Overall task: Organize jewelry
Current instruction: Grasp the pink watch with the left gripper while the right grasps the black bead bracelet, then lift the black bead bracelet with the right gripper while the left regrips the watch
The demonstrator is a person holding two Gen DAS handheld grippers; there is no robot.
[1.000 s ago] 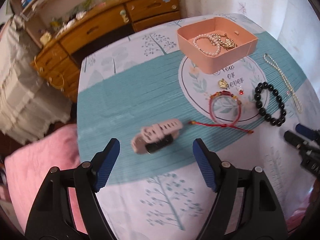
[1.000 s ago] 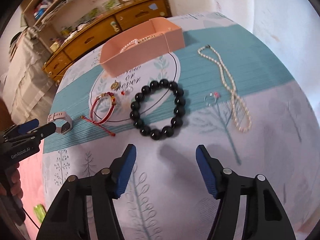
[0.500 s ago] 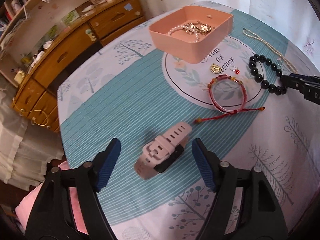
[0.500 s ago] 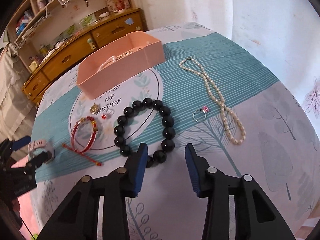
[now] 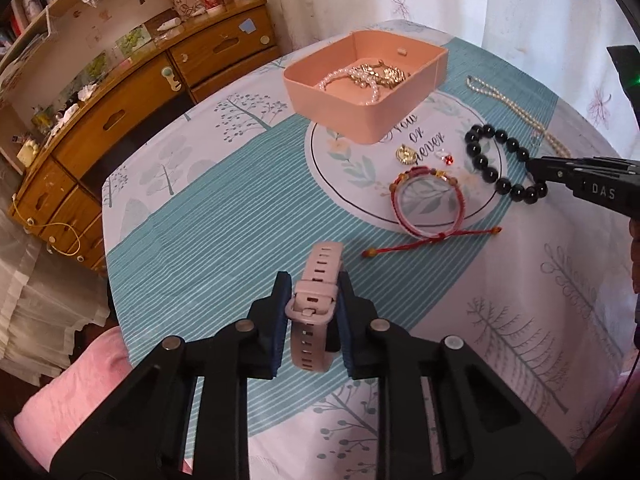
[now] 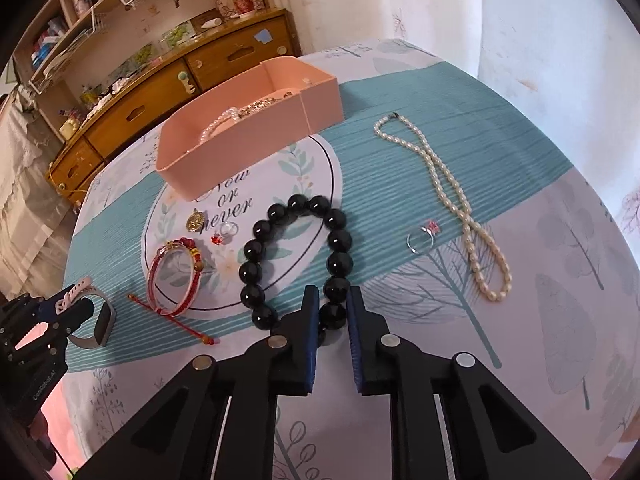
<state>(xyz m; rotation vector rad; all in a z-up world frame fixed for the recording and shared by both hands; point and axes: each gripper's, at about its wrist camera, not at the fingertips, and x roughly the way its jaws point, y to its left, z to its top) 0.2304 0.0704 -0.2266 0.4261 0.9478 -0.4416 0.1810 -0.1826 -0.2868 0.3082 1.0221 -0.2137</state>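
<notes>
My left gripper is shut on the pink watch at the table's near left; the watch also shows in the right wrist view. My right gripper is shut on the near beads of the black bead bracelet, which lies on the cloth; the bracelet also shows in the left wrist view. A pink box at the back holds a pearl bracelet and gold pieces. A red string bracelet, a gold pendant, a red-stone ring, a pink-stone ring and a pearl necklace lie loose.
The round table has a teal and white tree-print cloth. A wooden dresser stands behind it. A pink cushion lies below the near left edge. White curtains hang at the right.
Both grippers moved down onto the table and closed: the left shut on the pink watch, the right shut on the black bead bracelet.
</notes>
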